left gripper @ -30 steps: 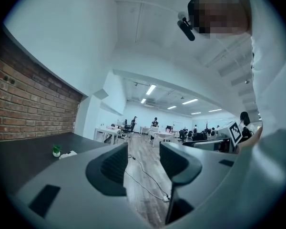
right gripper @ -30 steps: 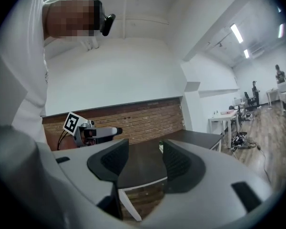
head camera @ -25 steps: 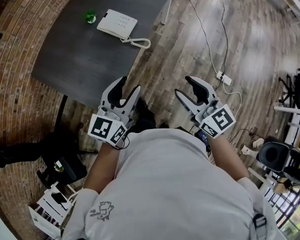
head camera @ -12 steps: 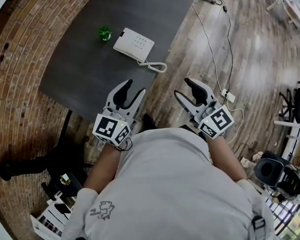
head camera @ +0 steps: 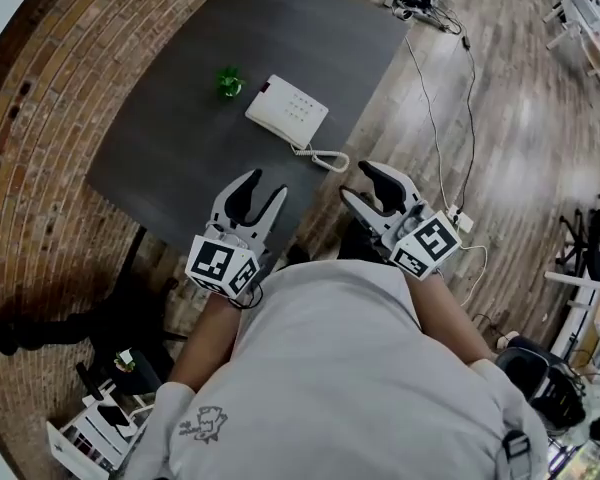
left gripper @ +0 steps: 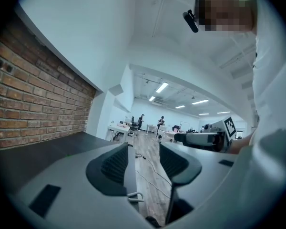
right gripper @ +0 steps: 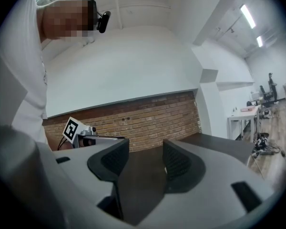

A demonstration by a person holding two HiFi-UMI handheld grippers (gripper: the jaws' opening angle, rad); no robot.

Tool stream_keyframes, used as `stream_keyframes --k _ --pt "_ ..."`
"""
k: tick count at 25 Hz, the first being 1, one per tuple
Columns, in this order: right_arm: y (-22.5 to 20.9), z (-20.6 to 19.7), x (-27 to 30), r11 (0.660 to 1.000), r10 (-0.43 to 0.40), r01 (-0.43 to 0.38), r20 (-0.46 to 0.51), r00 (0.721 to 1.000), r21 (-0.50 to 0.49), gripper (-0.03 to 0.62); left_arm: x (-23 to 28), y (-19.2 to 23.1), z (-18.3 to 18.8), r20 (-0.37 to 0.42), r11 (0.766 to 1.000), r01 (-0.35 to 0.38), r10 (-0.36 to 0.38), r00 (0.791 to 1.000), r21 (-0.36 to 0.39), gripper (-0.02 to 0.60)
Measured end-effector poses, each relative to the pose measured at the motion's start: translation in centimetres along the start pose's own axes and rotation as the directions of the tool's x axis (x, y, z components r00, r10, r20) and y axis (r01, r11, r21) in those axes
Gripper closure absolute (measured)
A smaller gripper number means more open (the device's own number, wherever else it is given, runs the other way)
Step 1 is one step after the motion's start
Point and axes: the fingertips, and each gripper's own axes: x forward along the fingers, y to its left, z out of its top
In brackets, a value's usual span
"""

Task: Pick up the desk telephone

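Telephone on worktop: likely light, hard, slick plastic, with its cord trailing. Best clamped across the base edges. Left gripper and right gripper both open, empty.

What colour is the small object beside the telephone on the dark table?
Green: the small green object shows best in head view.

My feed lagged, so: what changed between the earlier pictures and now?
The left tool and right tool moved forward toward the table, nearer the telephone. Nothing was gripped; both stay open and empty. Telephone and green object unmoved on the table.
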Motion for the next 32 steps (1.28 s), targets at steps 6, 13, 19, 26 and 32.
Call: stream_keyframes --k 6,13,19,26,32 --pt "-2.7 0.5 4.0 0.993 0.115 -0.115 -0.009 0.993 -0.013 0.378 1.7 2.9 0.7 0.02 0.994 -0.106 0.107 0.994 -0.004 0.371" --pt "-9.0 1.6 8.1 0.966 0.258 -0.259 -0.039 0.965 -0.016 0.378 6.3 5.4 1.7 0.027 0.967 -0.253 0.254 0.967 -0.016 0.371" --pt "-14.5 2.5 10.5 0.92 0.388 -0.392 -0.095 0.917 -0.024 0.381 10.7 6.4 2.2 0.024 0.918 -0.393 0.395 0.918 -0.048 0.372" --pt "-20.9 2.4 11.5 0.86 0.503 -0.51 -0.154 0.851 -0.006 0.391 15.3 6.4 1.1 0.003 0.848 -0.525 0.526 0.85 -0.078 0.371" --pt "-24.0 2.0 12.6 0.816 0.572 -0.578 -0.178 0.801 0.021 0.399 17.2 6.6 -0.9 -0.056 0.794 -0.601 0.599 0.799 -0.086 0.372"
